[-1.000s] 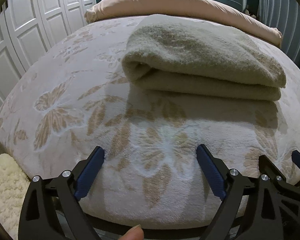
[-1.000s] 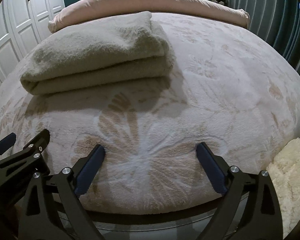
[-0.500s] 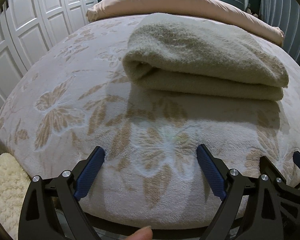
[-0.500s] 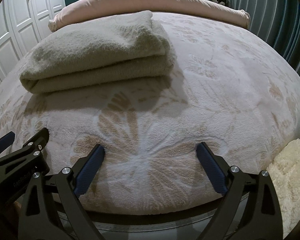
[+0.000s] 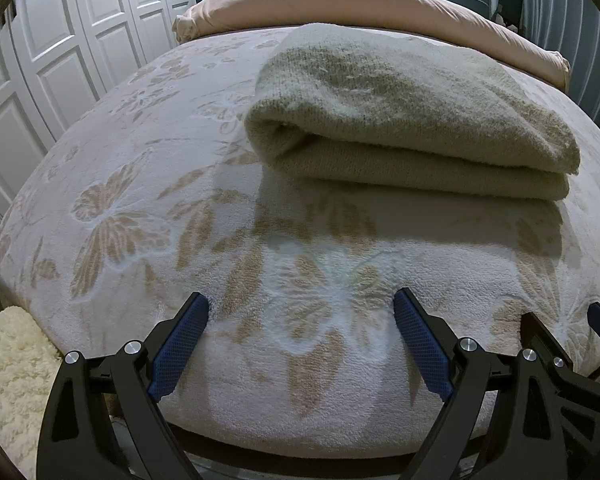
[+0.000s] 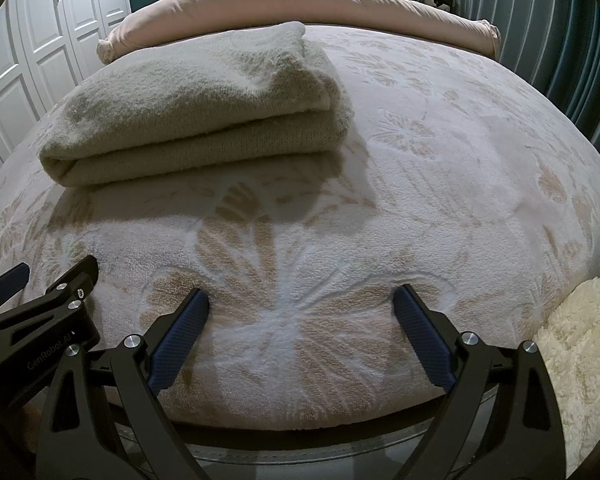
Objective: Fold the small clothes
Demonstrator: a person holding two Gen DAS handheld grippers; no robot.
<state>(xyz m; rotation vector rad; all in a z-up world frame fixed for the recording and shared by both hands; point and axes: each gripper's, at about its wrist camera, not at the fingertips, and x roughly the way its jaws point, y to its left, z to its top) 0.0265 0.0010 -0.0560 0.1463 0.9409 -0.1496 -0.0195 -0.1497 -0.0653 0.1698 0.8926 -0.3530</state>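
easing a little nearer the folded garment than a second ago, otherwise unchanged; fold looks finished, so probably pulled back with the job done or close to it. left gripper spread wide and holding nothing, right gripper likewise wide and empty. both low at the near edge of the butterfly blanket, short of the garment and well apart from it. garment resting mid-blanket, closer than the pink duvet roll.
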